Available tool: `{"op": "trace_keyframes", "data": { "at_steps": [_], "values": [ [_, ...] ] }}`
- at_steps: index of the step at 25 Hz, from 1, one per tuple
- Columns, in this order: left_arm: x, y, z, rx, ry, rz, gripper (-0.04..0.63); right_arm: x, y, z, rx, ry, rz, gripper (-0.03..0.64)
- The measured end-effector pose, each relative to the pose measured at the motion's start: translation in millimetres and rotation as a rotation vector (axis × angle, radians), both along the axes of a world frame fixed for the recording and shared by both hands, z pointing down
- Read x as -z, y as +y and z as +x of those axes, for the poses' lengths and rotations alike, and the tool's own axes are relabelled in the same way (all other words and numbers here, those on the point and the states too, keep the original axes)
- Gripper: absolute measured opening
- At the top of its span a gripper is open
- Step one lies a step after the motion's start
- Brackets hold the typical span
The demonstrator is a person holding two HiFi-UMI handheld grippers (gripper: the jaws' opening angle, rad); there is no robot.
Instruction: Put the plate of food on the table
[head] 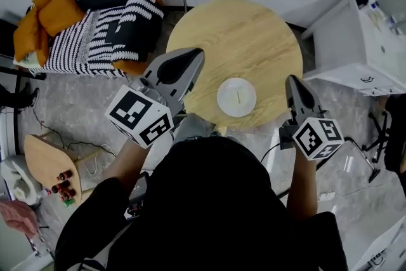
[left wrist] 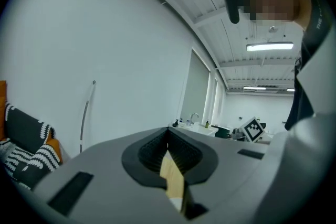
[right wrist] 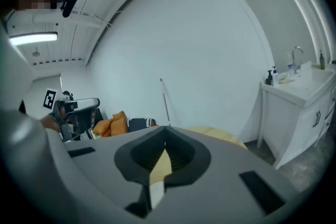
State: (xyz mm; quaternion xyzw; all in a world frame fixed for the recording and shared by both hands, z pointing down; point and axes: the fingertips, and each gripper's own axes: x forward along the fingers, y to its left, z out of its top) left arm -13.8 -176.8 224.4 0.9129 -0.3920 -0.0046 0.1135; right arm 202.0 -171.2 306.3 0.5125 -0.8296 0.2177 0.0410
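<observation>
plate (head: 236,97) is down on the table (head: 241,35) so imo I'm done, left gripper (head: 193,57) & right gripper (head: 295,85) flank it, both pinched closed w/ nothing in em.

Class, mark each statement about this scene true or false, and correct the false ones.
1. The white plate rests on the round wooden table. True.
2. The right gripper grips the plate. False: its jaws are shut on nothing, and the plate lies apart from it.
3. The left gripper is shut and empty. True.
4. The blanket is plain blue. False: the blanket is black-and-white striped.
</observation>
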Motion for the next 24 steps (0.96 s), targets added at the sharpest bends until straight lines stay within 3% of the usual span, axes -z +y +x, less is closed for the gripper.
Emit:
{"op": "trace_keyframes", "data": {
  "at_steps": [6,24],
  "values": [
    [12,1,-9,0.012,-0.009,0.039,0.008,7,3,14,-0.036,0.032,0.019,0.009],
    [13,-1,-26,0.03,0.01,0.034,0.008,6,-3,-23,0.061,0.106,0.022,0.009]
  ]
}}
